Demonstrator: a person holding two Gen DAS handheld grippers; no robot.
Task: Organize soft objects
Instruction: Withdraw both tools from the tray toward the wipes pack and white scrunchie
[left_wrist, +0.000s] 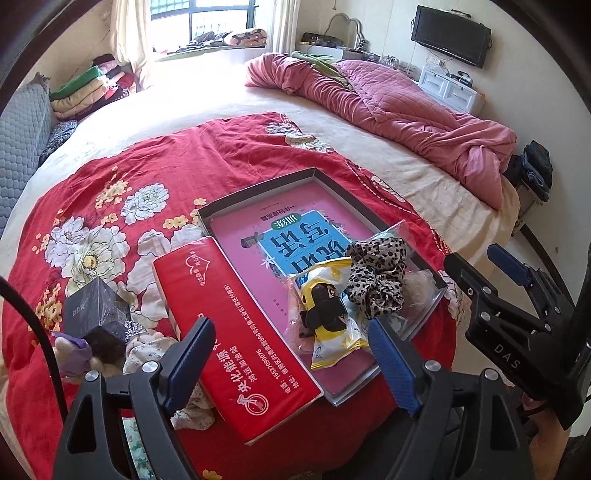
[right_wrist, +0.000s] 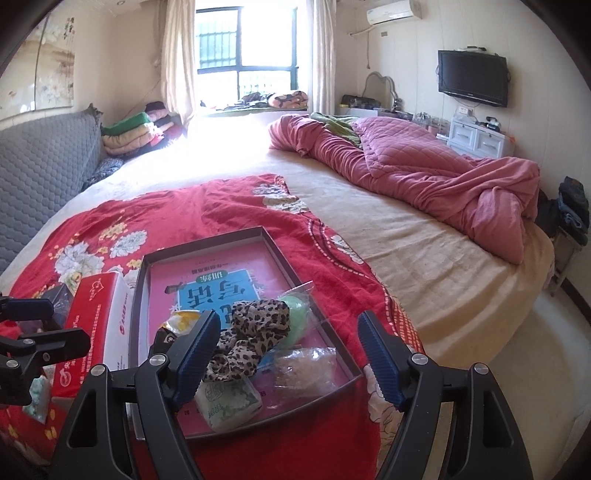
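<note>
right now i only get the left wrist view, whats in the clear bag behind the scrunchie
Observer: a pale green soft ball, resting against the scrunchie inside the tray.
Operator: anything in there i cant see from here
Observer: a white packet with green print lies at the tray's near edge, partly under the scrunchie.
Operator: is my other hand free
Observer: yes, the right gripper is open above the tray, gripping nothing.
</note>
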